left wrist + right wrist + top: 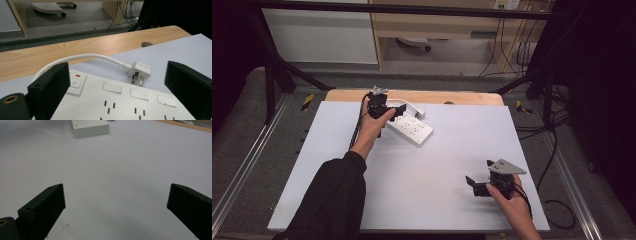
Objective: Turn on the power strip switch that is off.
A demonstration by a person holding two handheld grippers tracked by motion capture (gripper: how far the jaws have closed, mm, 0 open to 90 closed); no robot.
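Power strip [412, 128] under open left claw [398, 111], right claw [477, 182] apart, open

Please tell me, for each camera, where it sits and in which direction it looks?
High view: above the person's side, looking forward and down on the table; forearms, left gripper and right gripper show.
Left gripper view: rides the left gripper, facing the power strip and plug; open jaws show.
Right gripper view: low over the table, open jaws.
All three share the power strip.
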